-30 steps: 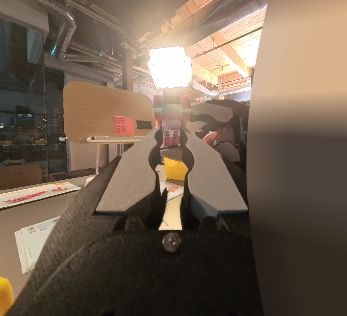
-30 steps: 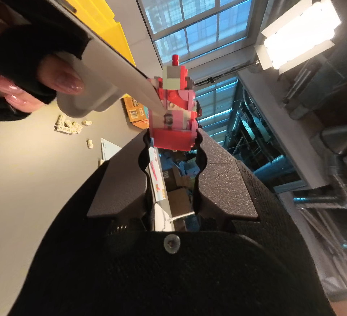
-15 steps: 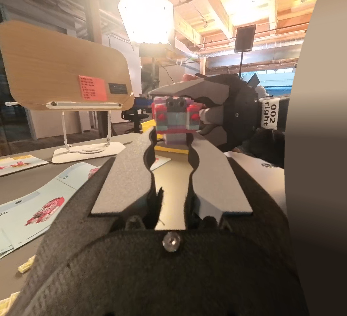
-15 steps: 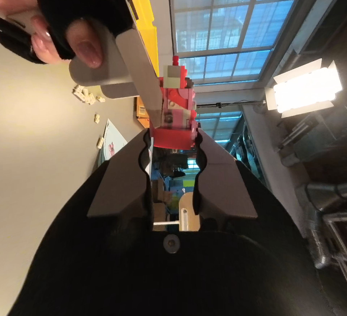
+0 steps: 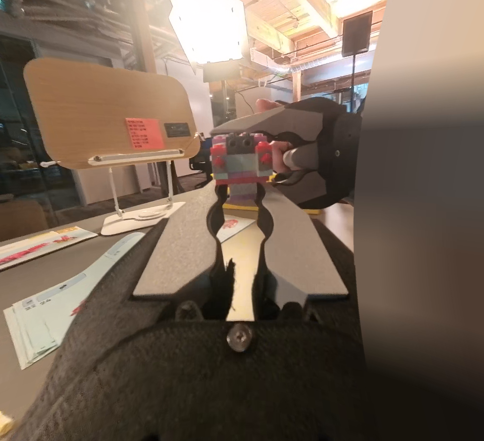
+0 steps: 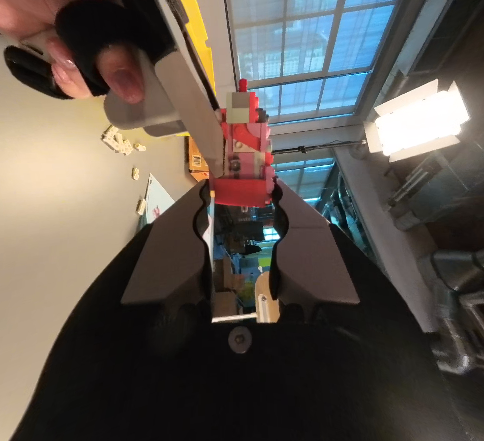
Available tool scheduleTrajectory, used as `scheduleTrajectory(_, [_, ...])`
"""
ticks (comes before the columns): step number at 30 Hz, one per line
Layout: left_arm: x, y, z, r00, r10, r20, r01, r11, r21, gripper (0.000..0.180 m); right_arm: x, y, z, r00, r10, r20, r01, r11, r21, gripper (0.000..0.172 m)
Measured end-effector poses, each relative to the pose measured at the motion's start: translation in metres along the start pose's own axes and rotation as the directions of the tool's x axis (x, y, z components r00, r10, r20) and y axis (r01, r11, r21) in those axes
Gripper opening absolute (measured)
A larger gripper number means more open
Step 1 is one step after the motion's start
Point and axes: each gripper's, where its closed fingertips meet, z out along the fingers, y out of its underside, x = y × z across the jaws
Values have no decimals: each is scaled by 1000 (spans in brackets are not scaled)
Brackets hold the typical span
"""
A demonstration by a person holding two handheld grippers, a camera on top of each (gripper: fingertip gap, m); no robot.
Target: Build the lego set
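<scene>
Right gripper (image 6: 242,192) clamps the red base of the brick model (image 6: 246,156). Left gripper (image 5: 239,187) grips its lilac block end. Yellow bin (image 6: 193,32) behind; contents hidden.

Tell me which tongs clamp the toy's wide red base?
The right tongs: they squeeze the red base of the brick toy. The left tongs pinch its narrow purple part instead.

The left wrist view looks level along its own fingers across the table (image 5: 39,284), facing a studio light (image 5: 209,17) at upper centre. The right wrist view is rolled sideways, with windows (image 6: 301,35) across the top. Both sit very close to the same brick model (image 5: 241,163) (image 6: 243,161).
</scene>
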Motion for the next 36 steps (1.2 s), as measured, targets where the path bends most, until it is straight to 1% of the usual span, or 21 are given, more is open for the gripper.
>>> scheduleTrajectory(2, [-11,-2,-4,994,62,90,-62,998,-3,17,0,4,-1,997,79,9,-79,997,-10,55])
scheduleTrajectory(3, [-16,-4,-7,988,85,127,-86,996,2,18,0,8,-3,990,140,13,-139,990,-16,54])
scheduleTrajectory(4, [-21,-7,-10,983,99,158,-102,995,8,18,-3,14,-5,978,207,32,-206,978,-25,53])
scheduleTrajectory(5, [-27,-8,-14,971,127,204,-131,991,2,18,-13,20,-8,955,285,79,-282,958,-42,48])
scheduleTrajectory(6, [-32,-9,-17,952,176,251,-178,984,-16,18,-29,24,-10,910,382,160,-377,924,-62,43])
scheduleTrajectory(7, [-36,-11,-20,931,223,289,-224,974,-32,18,-50,22,-14,826,495,269,-490,867,-91,40])
scheduleTrajectory(9, [-43,-13,-24,894,278,352,-277,959,-54,18,-88,10,-25,571,678,462,-681,706,-194,39])
scheduleTrajectory(10, [-45,-12,-25,885,287,366,-285,957,-63,18,-103,2,-30,455,720,523,-725,641,-253,39])
scheduleTrajectory(11, [-46,-11,-25,885,282,371,-276,959,-69,18,-117,-3,-34,382,733,563,-734,611,-297,36])
scheduleTrajectory(14, [-50,-7,-25,888,267,375,-253,964,-87,18,-145,-18,-42,295,716,633,-708,609,-358,29])
scheduleTrajectory(16, [-50,-3,-23,900,244,361,-225,970,-94,19,-152,-32,-44,197,719,667,-728,562,-391,29])
scheduleTrajectory(18, [-49,-4,-22,907,230,353,-215,973,-82,19,-156,-41,-45,126,718,684,-736,530,-421,28])
scheduleTrajectory(19, [-49,-4,-22,907,228,353,-213,974,-80,19,-157,-43,-44,116,717,688,-734,529,-427,27])
scheduleTrajectory(23, [-47,-4,-21,917,213,337,-201,977,-70,19,-166,-44,-40,148,705,694,-705,567,-426,24])
scheduleTrajectory(30, [-45,-4,-20,924,205,324,-194,979,-67,19,-166,-47,-44,87,708,700,-708,539,-457,21])
scheduleTrajectory(36, [-46,-4,-20,928,185,322,-176,983,-58,19,-166,-48,-45,99,705,702,-705,548,-450,14])
